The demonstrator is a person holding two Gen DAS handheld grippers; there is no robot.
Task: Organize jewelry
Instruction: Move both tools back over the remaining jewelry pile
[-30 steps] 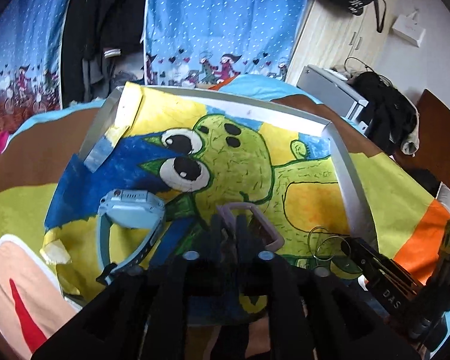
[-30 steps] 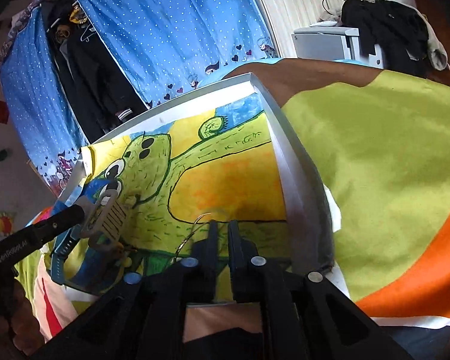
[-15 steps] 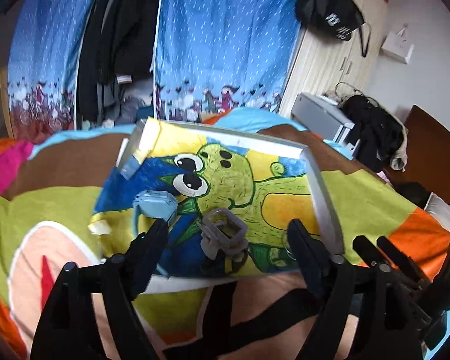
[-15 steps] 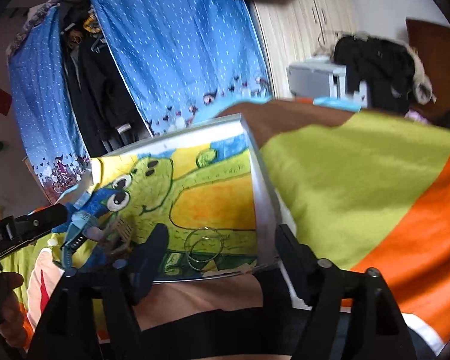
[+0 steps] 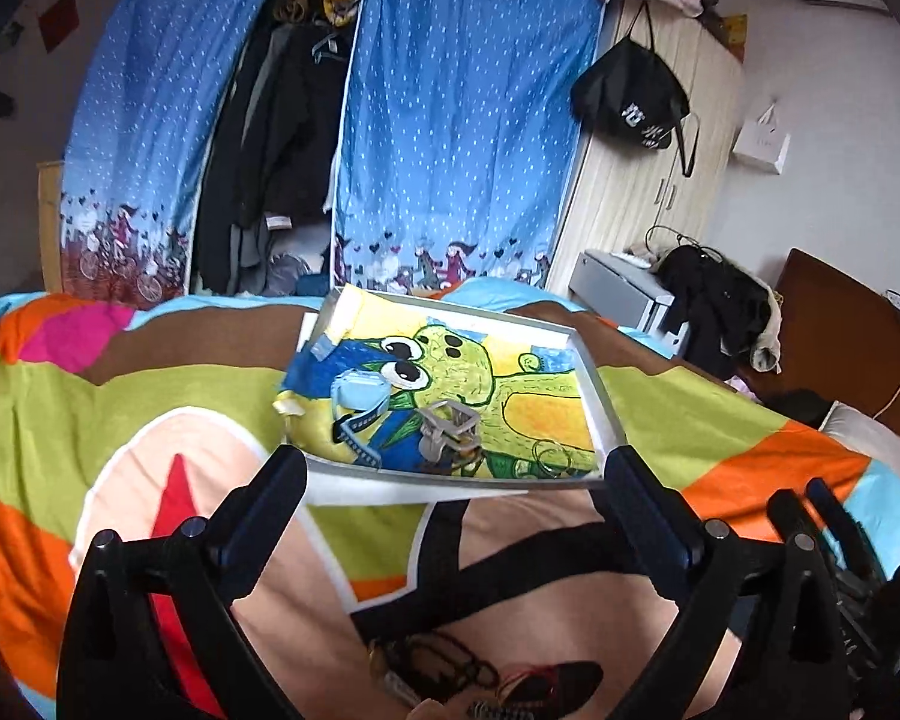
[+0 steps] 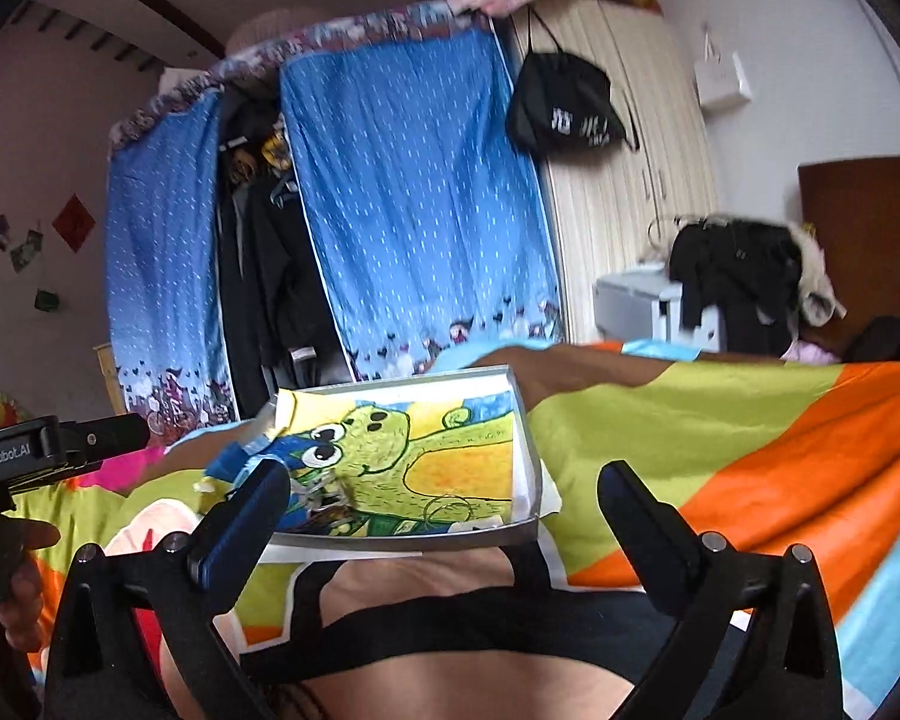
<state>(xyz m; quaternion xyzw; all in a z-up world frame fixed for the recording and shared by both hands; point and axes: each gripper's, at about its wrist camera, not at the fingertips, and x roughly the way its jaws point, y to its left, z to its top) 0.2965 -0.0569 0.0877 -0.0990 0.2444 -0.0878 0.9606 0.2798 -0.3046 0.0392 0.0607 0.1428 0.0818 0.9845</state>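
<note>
Left wrist view: the left gripper [image 5: 453, 483] has its jaws opening wide with nothing between them, and the right gripper [image 6: 444, 501] is opening the same way, likewise empty. Beyond both lies one shallow tray [image 5: 597, 387] on the colourful bedspread [image 5: 120, 414], lined with a cartoon drawing of a green creature. On the drawing rest three groups of jewelry — one light-blue watch [image 5: 360, 393] at the left, one grey watch [image 5: 450, 429] in the middle, and thin wire bangles [image 5: 549, 456] near the right front corner, too fine to count. Two blue curtains [image 5: 450, 138] hang behind, and one black bag [image 5: 630, 96] carries white writing too small to read. "GenRobot.AI" shows on the other gripper's body in the right wrist view.
</note>
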